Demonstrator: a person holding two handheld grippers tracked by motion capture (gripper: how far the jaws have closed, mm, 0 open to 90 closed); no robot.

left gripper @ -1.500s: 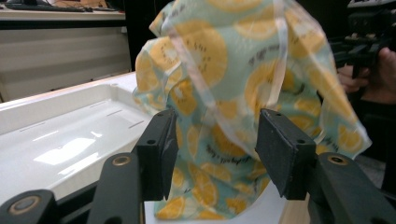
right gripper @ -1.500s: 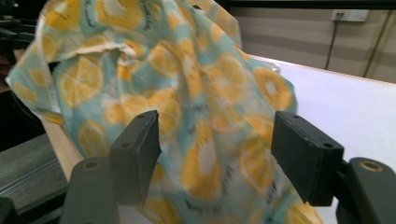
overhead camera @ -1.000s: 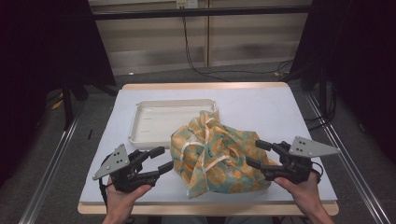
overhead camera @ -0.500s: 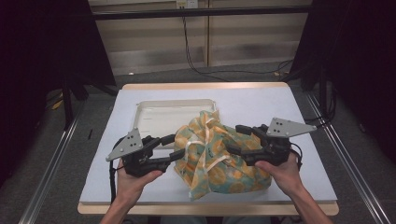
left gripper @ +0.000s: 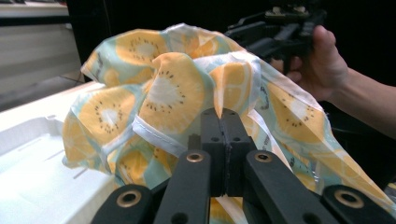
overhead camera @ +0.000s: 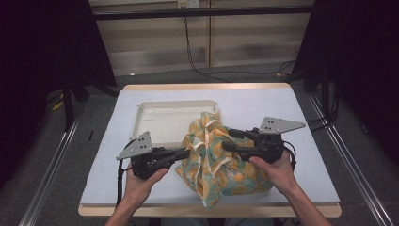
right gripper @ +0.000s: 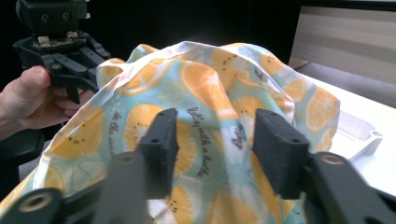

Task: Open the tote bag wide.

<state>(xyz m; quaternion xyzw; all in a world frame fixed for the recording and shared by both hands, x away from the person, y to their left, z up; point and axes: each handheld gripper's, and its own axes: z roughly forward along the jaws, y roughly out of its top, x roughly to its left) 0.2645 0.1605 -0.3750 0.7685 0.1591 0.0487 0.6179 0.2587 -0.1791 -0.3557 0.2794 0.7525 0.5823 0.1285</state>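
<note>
Left gripper [left gripper: 222, 114] pinched tight on the citrus-print cloth [overhead camera: 221, 160]; right gripper [right gripper: 215, 135] spread wide against that same fabric.

A thin, soft cloth bag [overhead camera: 221, 162] printed with orange slices, matt and creased with stitched pale hems, lies against a smooth white plastic tray [overhead camera: 164, 120] at its 11 o'clock on a matt pale-blue tabletop [overhead camera: 306, 155] edged in light wood, between matt black plastic tools.

Lab, black curtains [overhead camera: 42, 70], cabled rig table [overhead camera: 291, 108]
</note>
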